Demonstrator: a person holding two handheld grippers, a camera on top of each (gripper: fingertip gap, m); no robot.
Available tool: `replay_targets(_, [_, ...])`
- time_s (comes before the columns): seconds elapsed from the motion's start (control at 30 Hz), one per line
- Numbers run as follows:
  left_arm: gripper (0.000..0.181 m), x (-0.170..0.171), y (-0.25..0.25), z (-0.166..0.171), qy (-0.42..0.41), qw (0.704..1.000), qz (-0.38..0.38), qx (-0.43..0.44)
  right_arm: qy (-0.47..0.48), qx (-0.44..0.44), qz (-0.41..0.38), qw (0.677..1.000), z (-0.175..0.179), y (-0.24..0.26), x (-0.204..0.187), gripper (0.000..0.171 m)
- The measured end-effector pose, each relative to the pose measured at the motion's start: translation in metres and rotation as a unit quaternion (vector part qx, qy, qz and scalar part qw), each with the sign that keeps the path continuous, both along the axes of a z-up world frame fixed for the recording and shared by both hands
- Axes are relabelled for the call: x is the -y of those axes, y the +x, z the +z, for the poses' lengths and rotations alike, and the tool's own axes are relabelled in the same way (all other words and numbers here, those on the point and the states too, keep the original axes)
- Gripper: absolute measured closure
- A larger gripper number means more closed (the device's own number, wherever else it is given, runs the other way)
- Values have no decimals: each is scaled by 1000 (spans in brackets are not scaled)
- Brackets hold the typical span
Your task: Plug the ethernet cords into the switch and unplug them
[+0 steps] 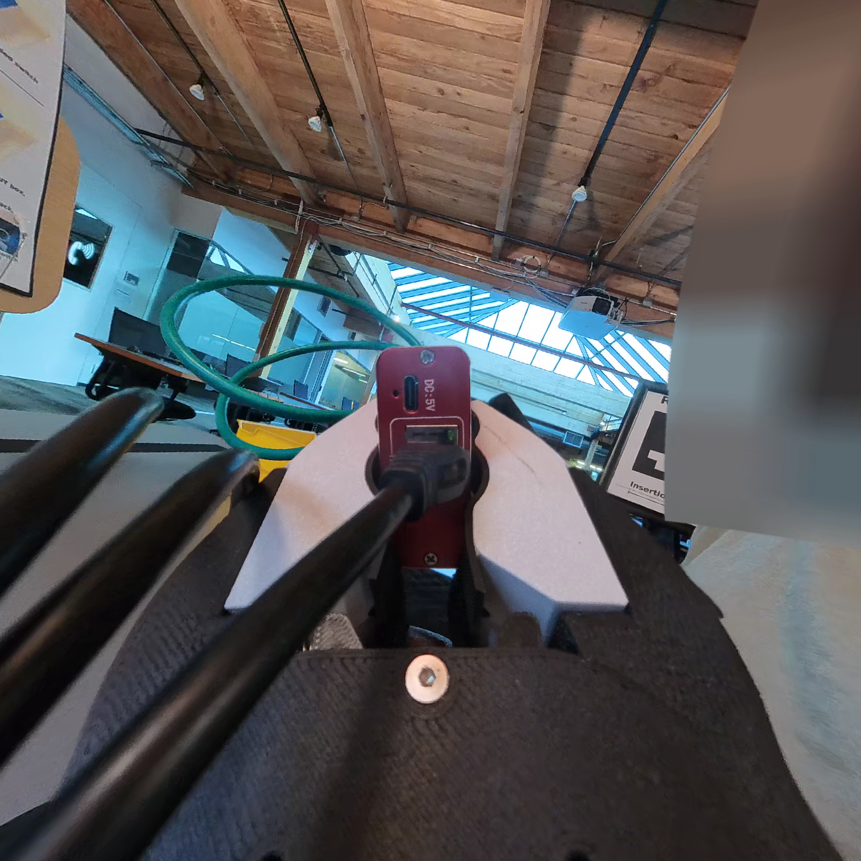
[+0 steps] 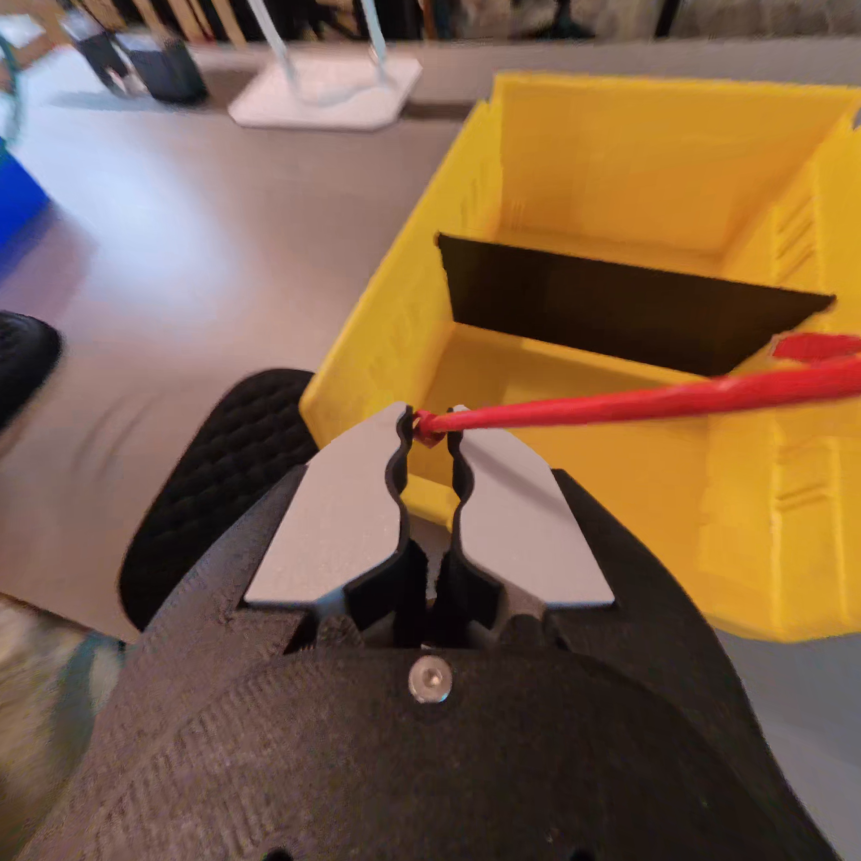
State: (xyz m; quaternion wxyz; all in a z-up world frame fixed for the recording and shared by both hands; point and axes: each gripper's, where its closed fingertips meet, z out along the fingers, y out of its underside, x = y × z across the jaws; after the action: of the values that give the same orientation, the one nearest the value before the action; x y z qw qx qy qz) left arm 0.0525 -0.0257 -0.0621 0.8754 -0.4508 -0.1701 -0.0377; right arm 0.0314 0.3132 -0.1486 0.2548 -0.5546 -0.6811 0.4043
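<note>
Left wrist view: left claw (image 1: 425, 461) clenched around upright red switch (image 1: 421, 400); right claw (image 2: 431, 426) pinching red cord (image 2: 605, 400).

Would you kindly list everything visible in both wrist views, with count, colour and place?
switch: one, red, clamped upright in the left gripper.
black cords: three, running from lower left; one plugged into the switch.
green cord: one, looped behind the switch.
red cord: one, its end pinched at the right gripper's tips, trailing right over the bin.
yellow bin: one, with a black divider, on the grey table.
white stand base: one, far table edge.
marker sign: one, black and white, right of the switch.
left gripper: grey fingers, black body.
right gripper: same colours.
</note>
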Motion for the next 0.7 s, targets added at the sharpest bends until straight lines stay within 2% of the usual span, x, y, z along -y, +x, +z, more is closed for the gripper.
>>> replay_targets(0.1, [152,-2,0,-1,-6,1000,-1,0,51,82,-6,995,-25,-2,-2,157])
replay_targets(0.2, [151,-3,0,-2,-9,1000,0,1,94,111,11,989,-34,-7,5,147])
replay_targets(0.3, [152,-3,-1,-3,-11,1000,2,3,127,45,26,991,-16,-17,13,143])
replay_targets(0.6, [152,-5,-3,-6,-23,1000,9,7,97,-74,-3,993,20,-22,5,140])
replay_targets(0.7, [152,-8,-4,-8,-32,999,15,8,58,-140,32,988,41,-19,28,140])
